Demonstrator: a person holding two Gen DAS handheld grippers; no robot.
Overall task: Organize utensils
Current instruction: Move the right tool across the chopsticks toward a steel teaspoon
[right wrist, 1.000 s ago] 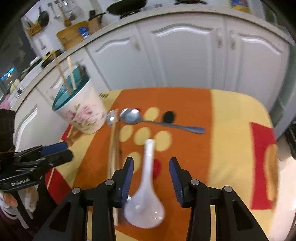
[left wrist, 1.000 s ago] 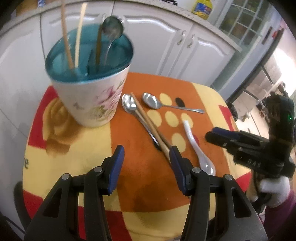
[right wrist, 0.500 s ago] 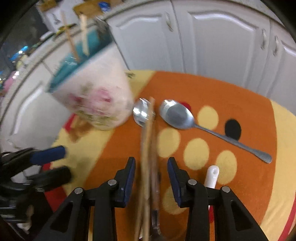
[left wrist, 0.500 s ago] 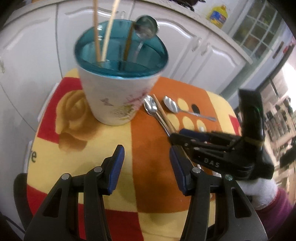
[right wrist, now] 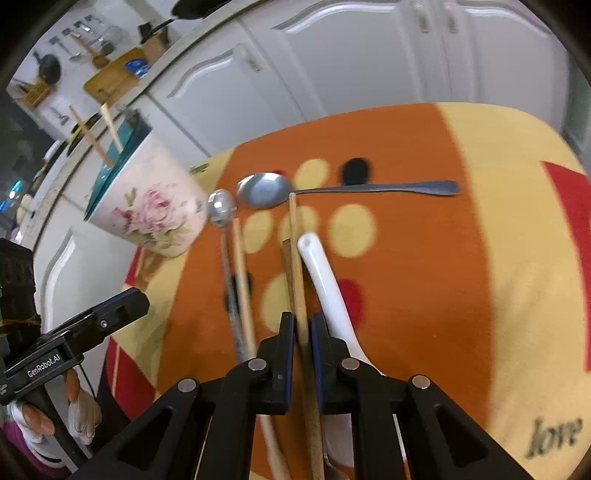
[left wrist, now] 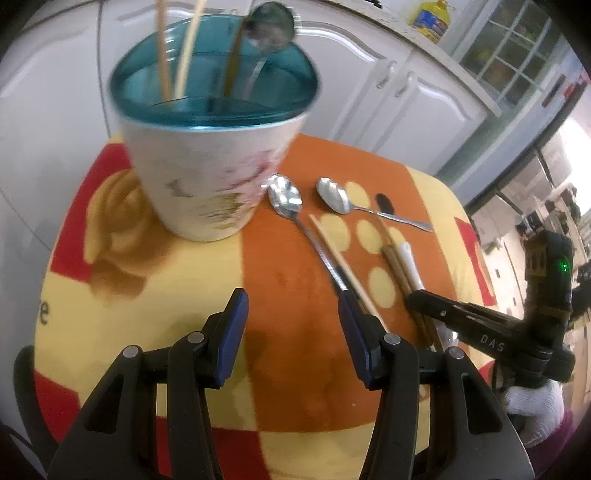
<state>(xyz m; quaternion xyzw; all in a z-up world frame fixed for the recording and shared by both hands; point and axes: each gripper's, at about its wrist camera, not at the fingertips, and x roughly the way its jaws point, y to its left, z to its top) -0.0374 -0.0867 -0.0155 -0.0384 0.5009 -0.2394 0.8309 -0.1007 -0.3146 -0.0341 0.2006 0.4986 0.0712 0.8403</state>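
Right wrist view, nearest field: the right gripper (right wrist: 302, 334) had its jaws drawn narrow about a brown wooden chopstick (right wrist: 296, 258), gripping it on the shaft toward the near end. A second brown stick appeared to lie tight against the first; whether both sat between the pads could not be told. The chopstick would have been light, stiff and smooth, so it could slip or pivot in a pinch taken so far from its middle. It lay along the orange band of the blanket (right wrist: 424, 295), its far tip touching the bowl of the long steel spoon (right wrist: 264, 189).

Just beside the grip, on the right, lay the white ceramic spoon (right wrist: 321, 273), judged brittle and slick. On the left lay a pale chopstick (right wrist: 242, 280) beside a dark-handled spoon (right wrist: 221, 205).

Left wrist view: the left gripper (left wrist: 293, 317) was held wide, with nothing between its pads, above the near middle of the blanket, level and aimed at the cup.

Far field: the floral cup (left wrist: 210, 177), with its teal inner rim, stood at the blanket's far left corner. It held two pale chopsticks (left wrist: 175, 48) and a ladle-like spoon (left wrist: 271, 29), upright and leaning.
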